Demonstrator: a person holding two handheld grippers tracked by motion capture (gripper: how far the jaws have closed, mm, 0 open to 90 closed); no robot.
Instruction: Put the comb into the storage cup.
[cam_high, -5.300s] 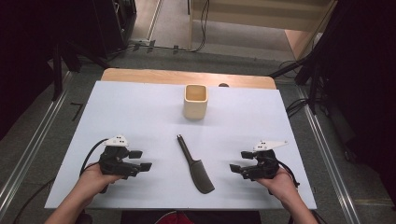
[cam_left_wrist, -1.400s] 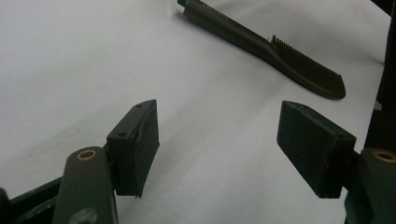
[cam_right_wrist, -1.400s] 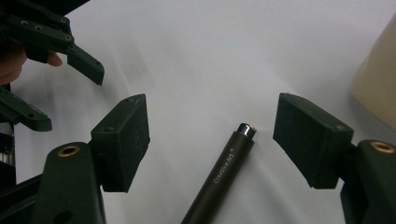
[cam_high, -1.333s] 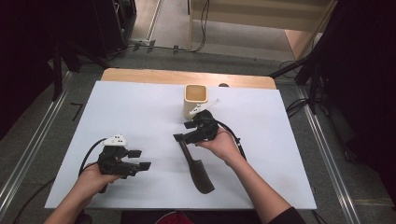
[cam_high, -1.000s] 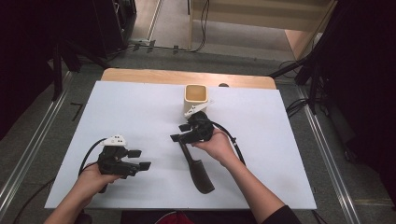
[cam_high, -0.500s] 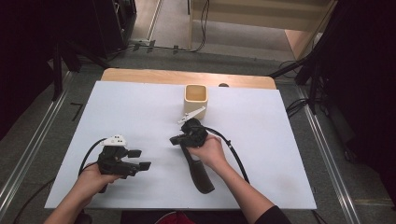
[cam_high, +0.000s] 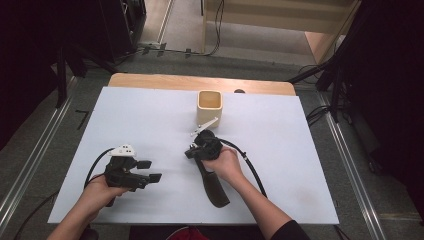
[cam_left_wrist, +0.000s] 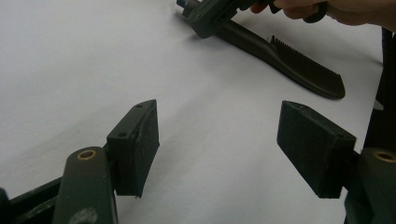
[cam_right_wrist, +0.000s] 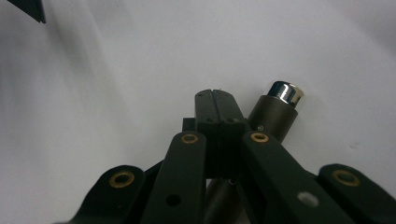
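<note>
Spatula: dark, slotted blade, lying flat on the white bench near centre. Its long axis runs from the near edge away toward the tan cup, with the blade nearest the person and the chrome-capped handle pointing at the cup, well short of it. The right tongs sit directly over the handle end, tips pointing leftward across the axis. In the right gripper view, the right tongs are pressed together pad to pad, and the handle passes beneath and just to one side, apparently not between the pads. Judgement: any lift needs a re-grip across the handle. The left tongs are spread and empty, resting well to the left of the spatula.
</note>
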